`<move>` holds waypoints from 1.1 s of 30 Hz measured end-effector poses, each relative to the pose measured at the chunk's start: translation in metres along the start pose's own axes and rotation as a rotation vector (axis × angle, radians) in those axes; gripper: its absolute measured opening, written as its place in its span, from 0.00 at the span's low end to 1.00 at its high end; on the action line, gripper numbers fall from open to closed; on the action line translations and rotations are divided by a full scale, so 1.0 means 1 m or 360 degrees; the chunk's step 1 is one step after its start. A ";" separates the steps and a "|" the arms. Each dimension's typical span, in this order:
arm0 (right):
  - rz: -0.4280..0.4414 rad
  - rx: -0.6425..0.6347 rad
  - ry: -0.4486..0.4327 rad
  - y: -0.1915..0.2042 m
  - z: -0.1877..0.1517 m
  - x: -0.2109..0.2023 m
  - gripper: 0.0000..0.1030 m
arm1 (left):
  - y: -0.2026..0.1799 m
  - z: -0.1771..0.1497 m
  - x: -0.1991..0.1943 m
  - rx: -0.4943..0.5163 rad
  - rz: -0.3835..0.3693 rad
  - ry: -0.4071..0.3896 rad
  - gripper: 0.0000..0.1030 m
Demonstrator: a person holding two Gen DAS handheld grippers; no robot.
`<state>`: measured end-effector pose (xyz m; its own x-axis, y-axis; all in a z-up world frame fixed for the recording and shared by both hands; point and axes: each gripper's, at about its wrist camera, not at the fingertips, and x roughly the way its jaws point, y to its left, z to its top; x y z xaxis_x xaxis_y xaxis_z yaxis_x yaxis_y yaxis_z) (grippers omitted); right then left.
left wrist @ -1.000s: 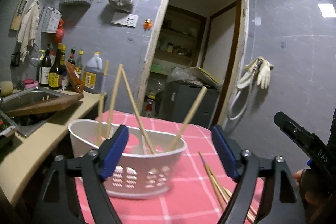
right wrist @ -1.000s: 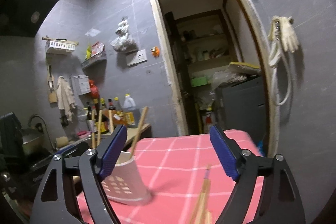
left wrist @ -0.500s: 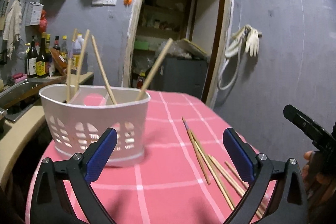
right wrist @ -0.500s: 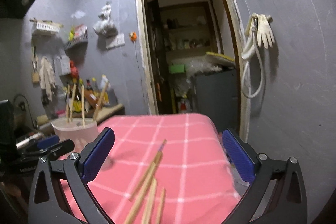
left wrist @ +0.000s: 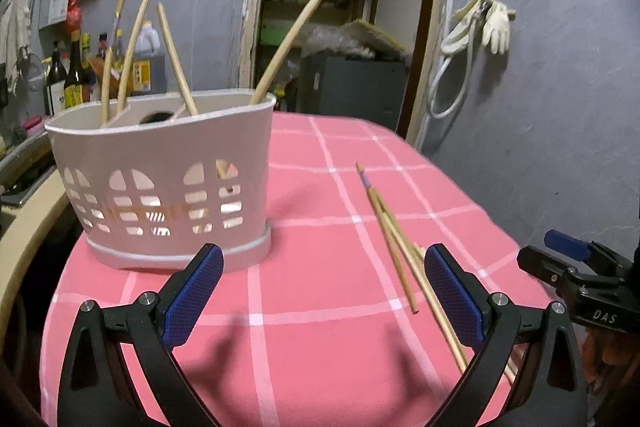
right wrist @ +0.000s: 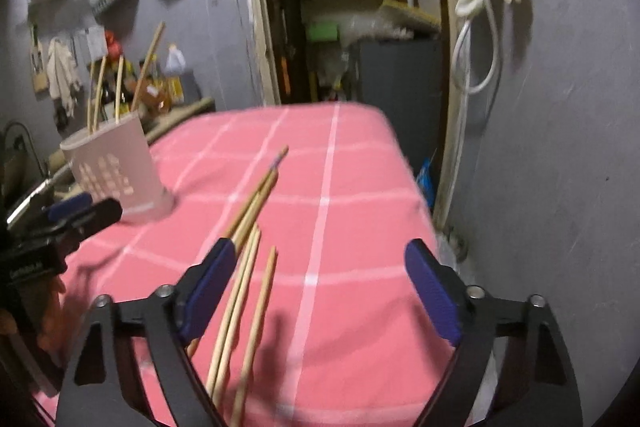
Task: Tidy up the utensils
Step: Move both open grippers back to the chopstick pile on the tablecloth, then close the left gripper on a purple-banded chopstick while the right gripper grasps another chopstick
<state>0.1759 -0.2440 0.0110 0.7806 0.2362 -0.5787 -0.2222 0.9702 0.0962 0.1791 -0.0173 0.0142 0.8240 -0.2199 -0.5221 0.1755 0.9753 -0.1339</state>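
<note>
The left claw hangs level, jaws spread wide with nothing between the blue pads. The right claw, somewhat blurred, seems equally wide apart and empty, sitting just beside its partner.

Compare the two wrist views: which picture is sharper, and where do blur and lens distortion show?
Left wrist view: sharp; the basket and loose chopsticks are crisp, though the door frame bows from fisheye distortion. Right wrist view: motion-blurred; basket and chopsticks smear, and the tablecloth lines look soft.
</note>
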 end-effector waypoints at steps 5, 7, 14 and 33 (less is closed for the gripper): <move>0.0052 -0.0059 0.0112 0.006 -0.003 0.009 0.51 | 0.000 0.001 0.019 -0.0011 0.0000 0.0136 0.96; 0.0078 -0.0067 0.0163 0.006 -0.004 0.014 0.47 | -0.001 0.002 0.024 -0.0007 -0.0018 0.0168 0.96; 0.0145 -0.0085 0.0305 0.009 -0.006 0.030 0.35 | -0.013 0.006 0.041 0.0043 -0.0096 0.0245 0.95; 0.0167 -0.0207 0.0465 0.013 0.000 0.058 0.07 | -0.023 0.014 0.083 0.0047 -0.0279 0.0483 0.50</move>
<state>0.2184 -0.2176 -0.0212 0.5532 0.2909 -0.7806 -0.3801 0.9220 0.0742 0.2512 -0.0577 -0.0144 0.5831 -0.3755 -0.7204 0.3194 0.9213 -0.2217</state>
